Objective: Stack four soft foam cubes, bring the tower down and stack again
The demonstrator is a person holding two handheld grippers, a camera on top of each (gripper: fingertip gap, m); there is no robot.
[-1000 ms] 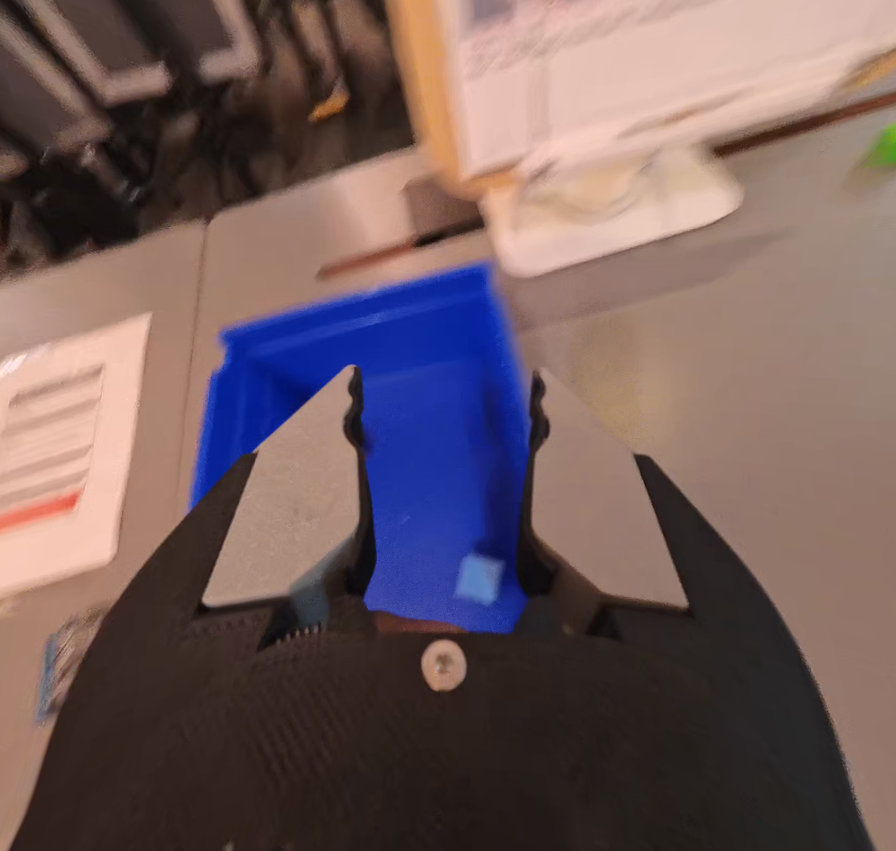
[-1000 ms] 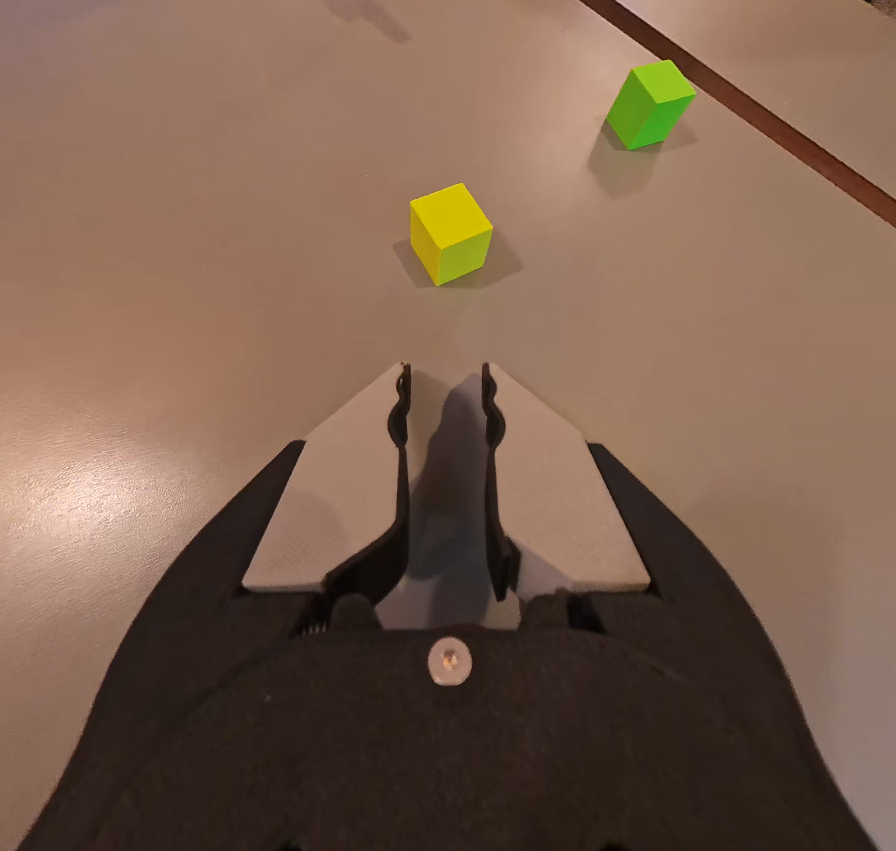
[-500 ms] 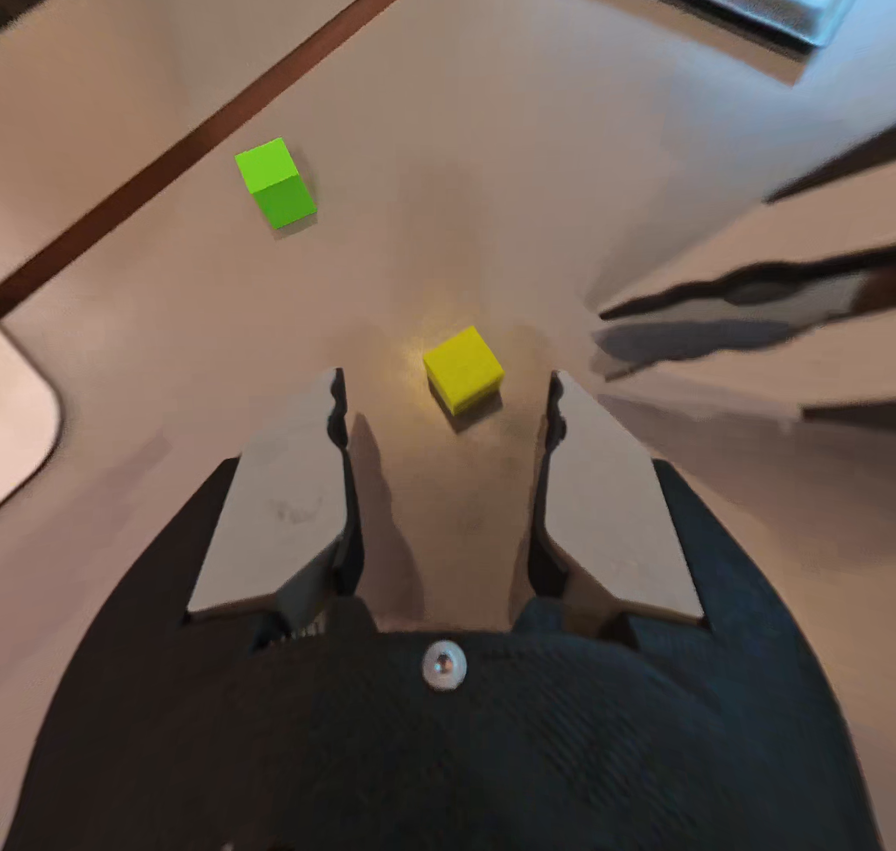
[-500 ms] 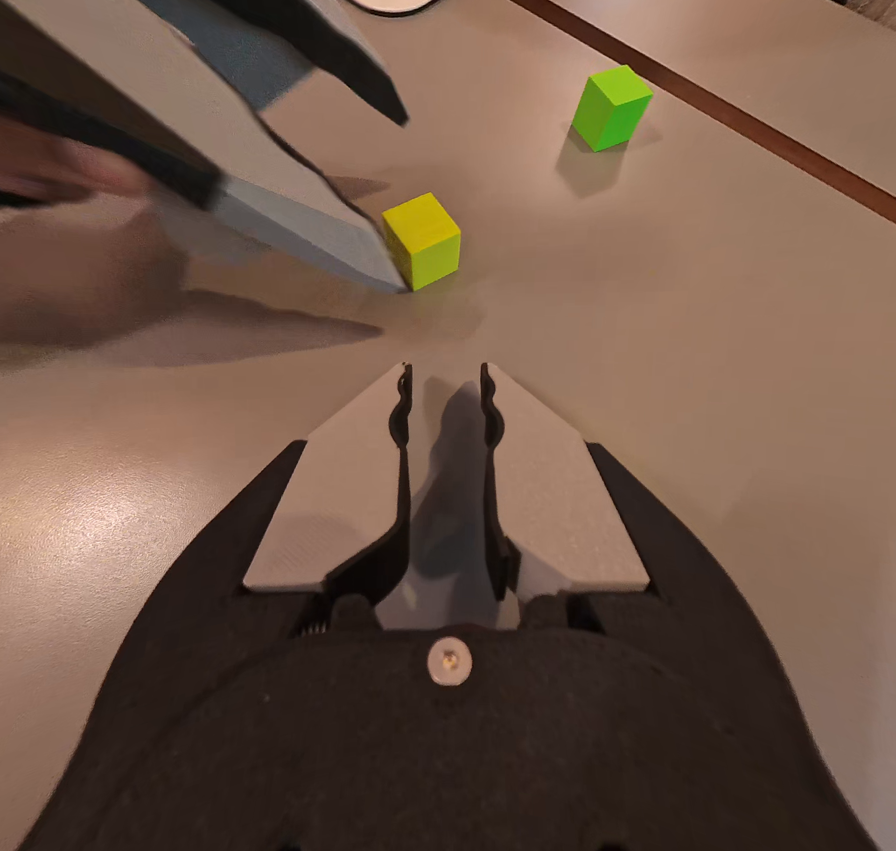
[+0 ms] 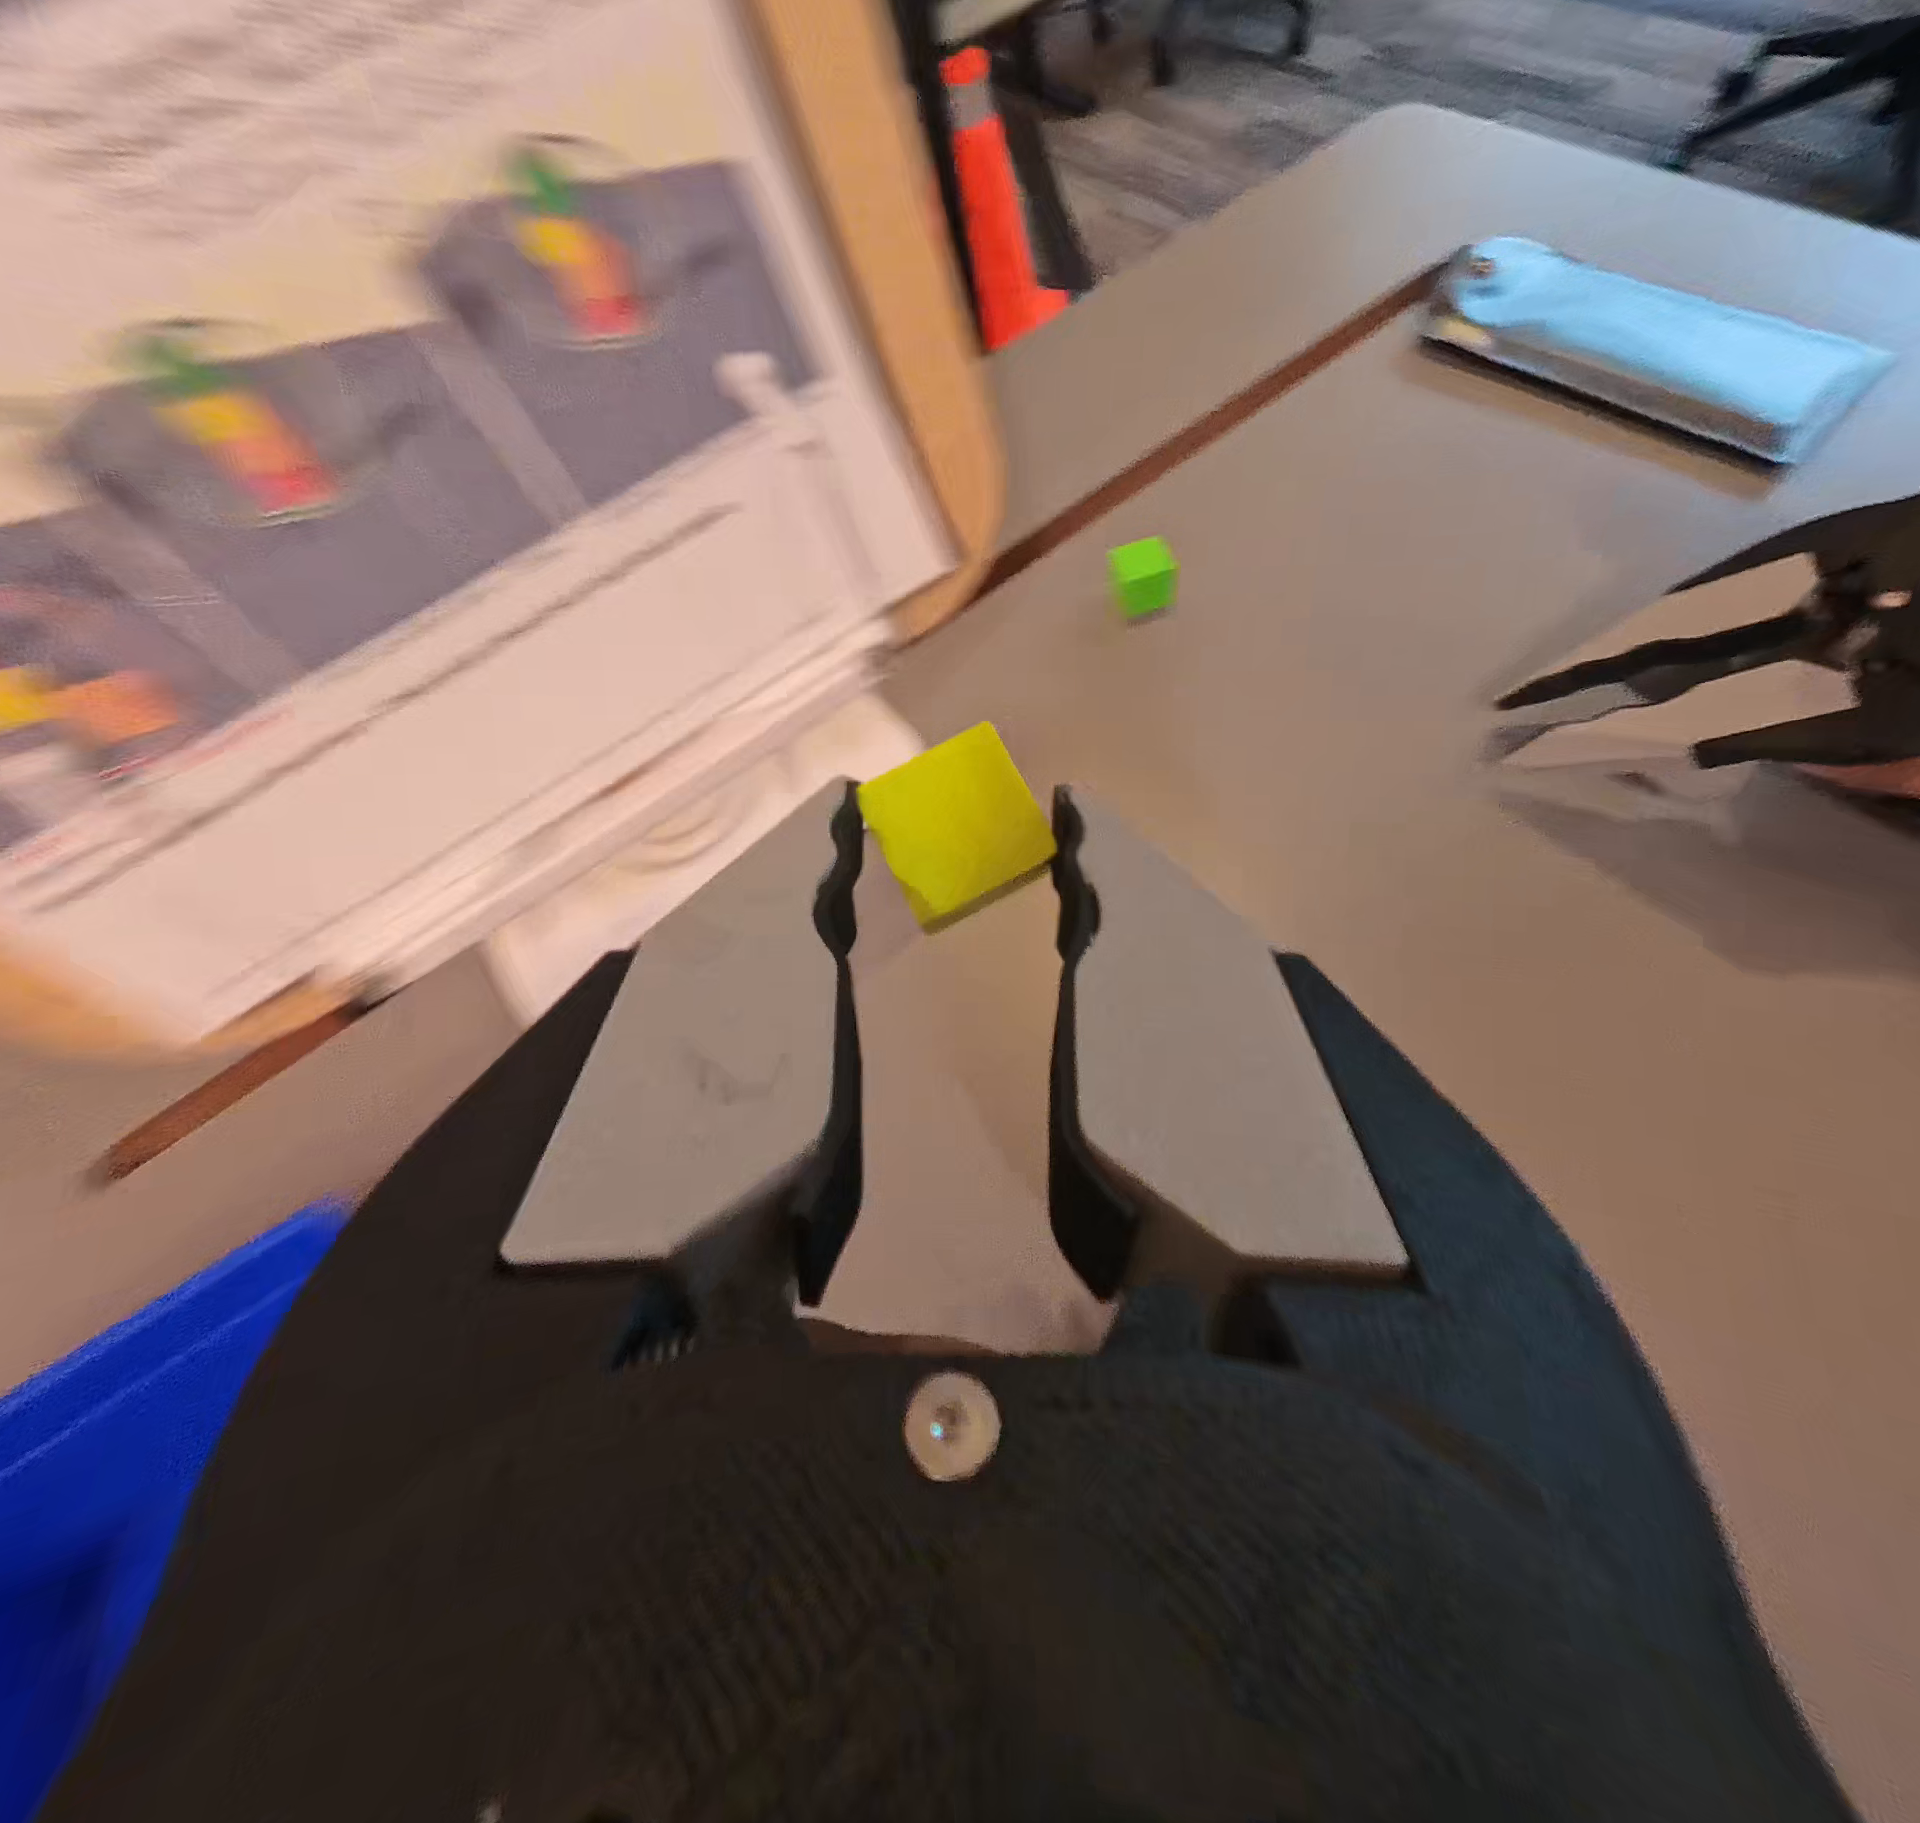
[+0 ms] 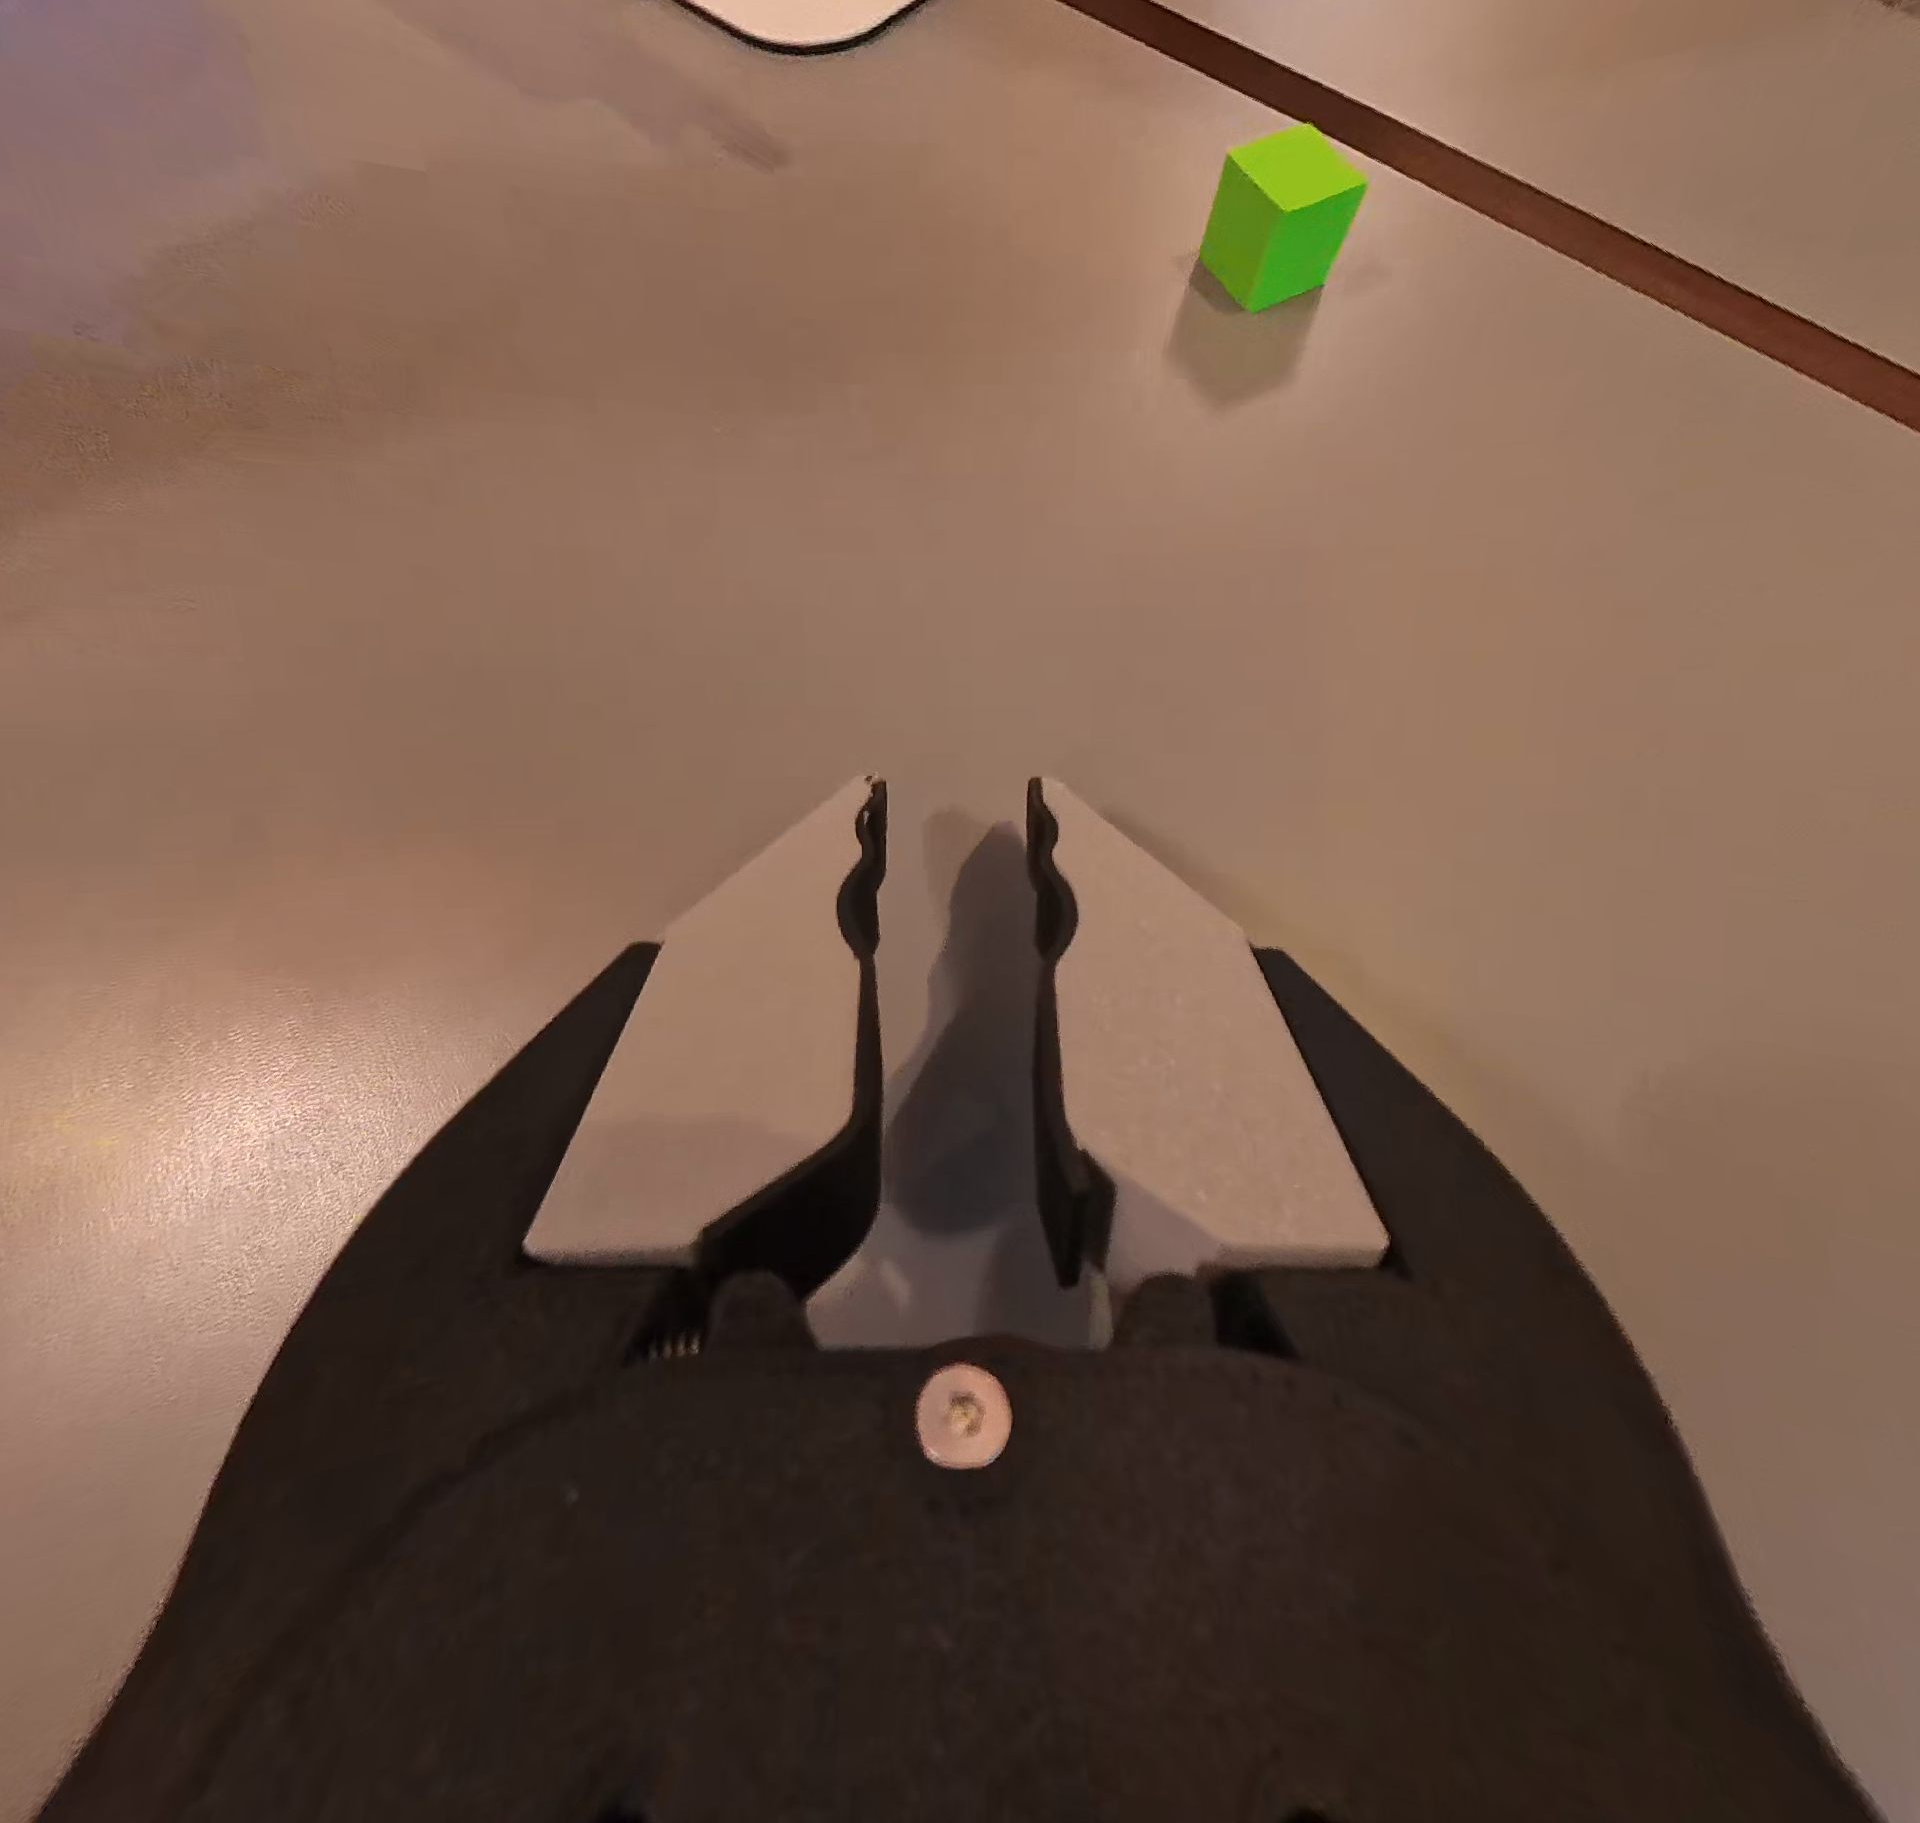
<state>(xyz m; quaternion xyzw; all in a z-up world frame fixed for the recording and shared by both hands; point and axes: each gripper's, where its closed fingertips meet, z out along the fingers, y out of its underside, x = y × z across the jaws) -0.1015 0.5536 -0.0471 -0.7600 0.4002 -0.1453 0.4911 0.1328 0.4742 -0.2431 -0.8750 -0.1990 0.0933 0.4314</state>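
The left gripper [image 5: 954, 843] pinches the yellow foam cube [image 5: 954, 831] by its tips, so carry it slowly and level toward the green foam cube [image 5: 1141, 576]; the right gripper [image 6: 954, 817] waits a little open, holding nothing.

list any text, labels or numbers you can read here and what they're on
Printed board, left wrist view: rows of print above its pictures, all motion-blurred, unreadable.
yellow cube: plain, no marking.
green cube: plain, no marking.
left gripper and right gripper: no writing visible.
silvery flat thing and orange cone: no legible text.
Nothing here can be quoted.
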